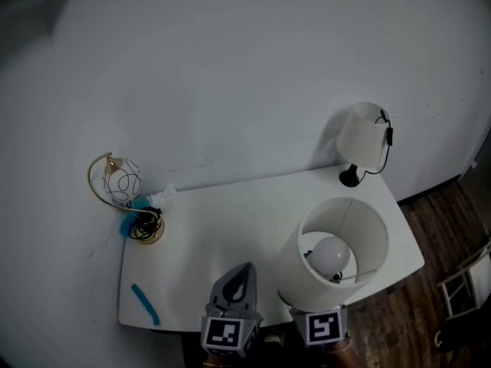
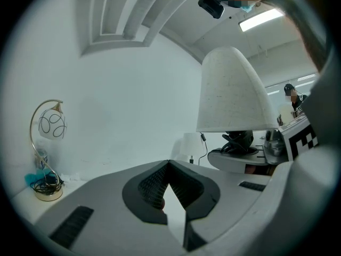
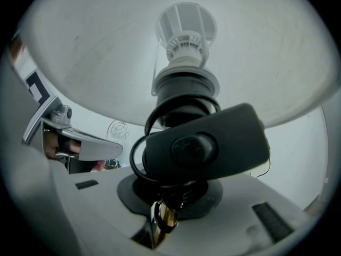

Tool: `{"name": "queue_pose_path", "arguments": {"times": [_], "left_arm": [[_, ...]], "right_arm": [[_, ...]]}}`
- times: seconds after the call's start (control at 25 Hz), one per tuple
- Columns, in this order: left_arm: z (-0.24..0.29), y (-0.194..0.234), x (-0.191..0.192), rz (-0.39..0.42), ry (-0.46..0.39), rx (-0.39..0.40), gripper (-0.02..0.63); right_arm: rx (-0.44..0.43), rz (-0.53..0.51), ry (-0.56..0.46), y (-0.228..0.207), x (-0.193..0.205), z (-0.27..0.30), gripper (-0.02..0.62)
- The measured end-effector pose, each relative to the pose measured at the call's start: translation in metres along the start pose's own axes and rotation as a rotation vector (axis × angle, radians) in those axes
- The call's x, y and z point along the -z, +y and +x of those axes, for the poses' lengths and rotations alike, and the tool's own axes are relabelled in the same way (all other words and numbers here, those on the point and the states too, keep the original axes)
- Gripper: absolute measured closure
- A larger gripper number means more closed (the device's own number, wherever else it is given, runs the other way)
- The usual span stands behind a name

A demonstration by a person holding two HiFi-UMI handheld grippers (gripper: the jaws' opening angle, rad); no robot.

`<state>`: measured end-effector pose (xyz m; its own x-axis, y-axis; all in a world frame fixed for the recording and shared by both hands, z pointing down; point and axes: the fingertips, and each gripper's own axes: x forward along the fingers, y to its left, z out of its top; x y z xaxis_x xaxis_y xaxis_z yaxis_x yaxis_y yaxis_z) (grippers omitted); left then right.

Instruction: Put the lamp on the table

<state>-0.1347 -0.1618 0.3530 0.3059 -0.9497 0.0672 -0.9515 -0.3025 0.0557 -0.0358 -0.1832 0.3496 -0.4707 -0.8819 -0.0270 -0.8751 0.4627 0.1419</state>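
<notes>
- Two claws: the right claw (image 3: 170, 196) pinches the lamp (image 1: 337, 251) by its stem (image 3: 162, 217), below the shade (image 1: 370, 236), through the wound cord (image 3: 139, 153) and switch (image 3: 205, 148); the left claw (image 1: 239, 282) is pressed together, empty.
- Upright, the lamp hangs over the bench's (image 1: 222, 228) front right part; its foot is hidden.
- Probably light yet top-heavy; the thin shade and bulb (image 1: 331, 255) look fragile, so the stiff stem suits gripping.
</notes>
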Motion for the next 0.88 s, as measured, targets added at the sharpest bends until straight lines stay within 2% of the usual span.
{"name": "queue_pose_path", "arguments": {"times": [0.88], "left_arm": [[0.005, 0.018, 0.008, -0.003, 0.019, -0.134, 0.607]], "right_arm": [[-0.099, 0.018, 0.011, -0.002, 0.031, 0.034, 0.540]]}}
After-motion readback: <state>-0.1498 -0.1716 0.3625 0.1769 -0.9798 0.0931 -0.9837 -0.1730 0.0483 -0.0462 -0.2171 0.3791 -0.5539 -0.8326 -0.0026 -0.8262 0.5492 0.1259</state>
